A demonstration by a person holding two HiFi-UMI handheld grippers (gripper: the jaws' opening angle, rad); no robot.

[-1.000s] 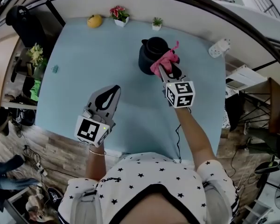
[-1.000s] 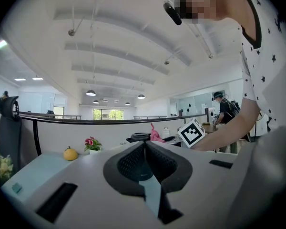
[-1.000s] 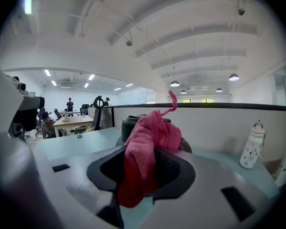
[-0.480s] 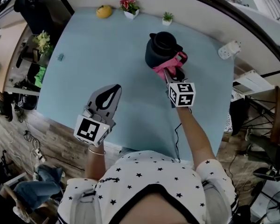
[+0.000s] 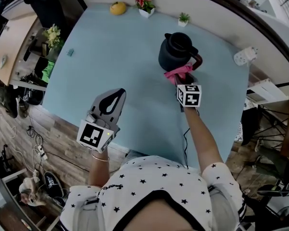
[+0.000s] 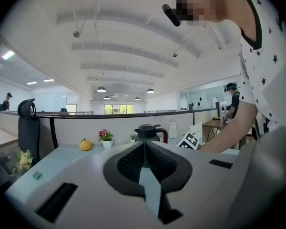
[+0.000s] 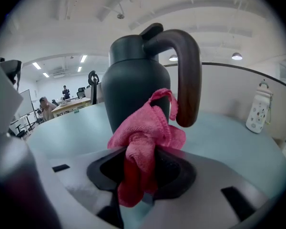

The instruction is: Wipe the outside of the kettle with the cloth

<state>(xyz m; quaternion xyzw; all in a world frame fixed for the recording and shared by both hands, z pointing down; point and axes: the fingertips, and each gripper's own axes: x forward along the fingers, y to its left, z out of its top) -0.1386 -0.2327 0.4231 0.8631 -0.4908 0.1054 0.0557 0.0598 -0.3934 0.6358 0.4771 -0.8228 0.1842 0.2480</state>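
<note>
left tongs (image 6: pixel 144 146) closed, near torso | right tongs (image 7: pixel 140 173) clamped on cloth (image 7: pixel 145 137), arm extended

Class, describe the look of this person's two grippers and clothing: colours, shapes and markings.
The left gripper and right gripper are pale grey, with black-lined jaws tapering to a point; each carries a white cube of black square markers. The shirt is white, short-sleeved, with black stars; a thin bracelet circles the left wrist.

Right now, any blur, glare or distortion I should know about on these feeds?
Head view: heavy fisheye, the table edges bow, kettle small but sharp. Right gripper view: kettle and cloth crisp, no harsh glare, dark corners. Left gripper view: evenly lit, corners black.
</note>
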